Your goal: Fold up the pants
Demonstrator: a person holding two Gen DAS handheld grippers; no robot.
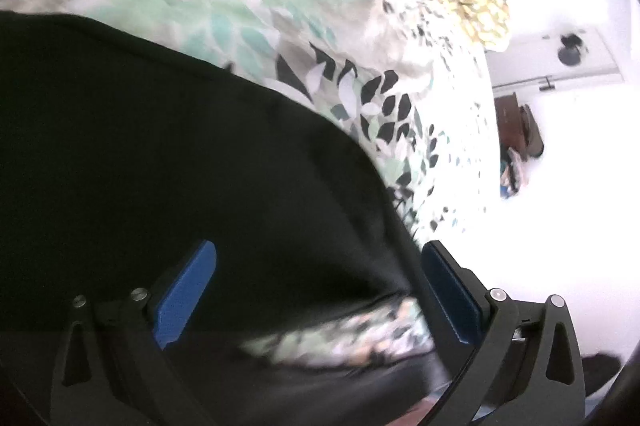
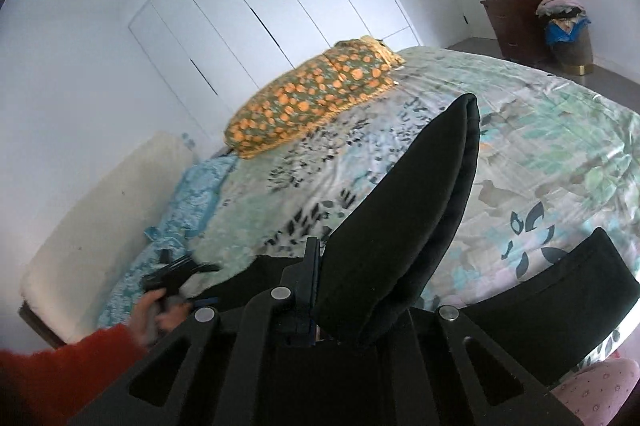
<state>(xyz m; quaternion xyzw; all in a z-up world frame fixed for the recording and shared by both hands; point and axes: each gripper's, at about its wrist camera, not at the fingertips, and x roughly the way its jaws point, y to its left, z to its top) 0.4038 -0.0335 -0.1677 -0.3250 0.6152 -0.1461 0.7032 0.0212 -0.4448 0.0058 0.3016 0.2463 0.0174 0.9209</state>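
Black pants are clamped in right gripper, lifted over floral bedspread. Left gripper jaws are held wide, w/ nothing gripped.

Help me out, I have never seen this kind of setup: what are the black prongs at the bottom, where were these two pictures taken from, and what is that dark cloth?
A person holds a hand-held gripper in each hand, each carrying a fisheye camera that looks along its two fingers. The left hand-held gripper is open, blue pads apart, above the black pants. The right hand-held gripper is shut on a fold of the pants, lifted off the leaf-patterned bedspread. An orange-flowered pillow lies further back. The right view also shows the person's left hand in a red sleeve.
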